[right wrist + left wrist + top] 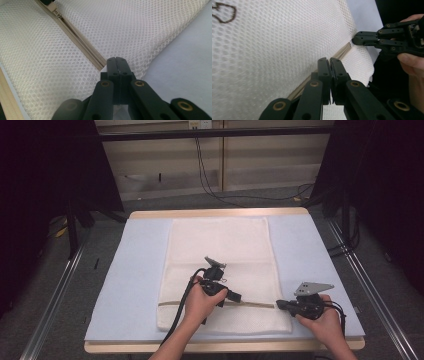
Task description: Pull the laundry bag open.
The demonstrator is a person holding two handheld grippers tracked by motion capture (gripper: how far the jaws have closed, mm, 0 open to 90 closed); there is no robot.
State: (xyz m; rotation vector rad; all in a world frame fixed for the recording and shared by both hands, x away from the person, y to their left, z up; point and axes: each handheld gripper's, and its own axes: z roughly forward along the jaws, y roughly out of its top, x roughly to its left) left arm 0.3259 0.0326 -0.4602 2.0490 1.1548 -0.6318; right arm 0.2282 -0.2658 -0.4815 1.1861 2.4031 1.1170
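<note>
A white mesh bag [220, 250] lies flat on the blue mat [140, 270], with a beige zipper [255, 304] running across its near part. My left gripper [329, 60] is over the middle of the zipper, jaws together. In the right gripper view the zipper slider [56, 13] sits right at the left gripper's dark tip [47, 2], and the tab is hidden in that tip. My right gripper [117, 60] is shut on the bag's edge at the zipper's right end [100, 63]. It points left toward the left gripper [235, 296].
The mat covers a wooden table [215, 213] whose near edge lies just below both hands. Black frame rails and cables run along the floor on either side. A brown outline mark [224, 12] is printed on the mesh.
</note>
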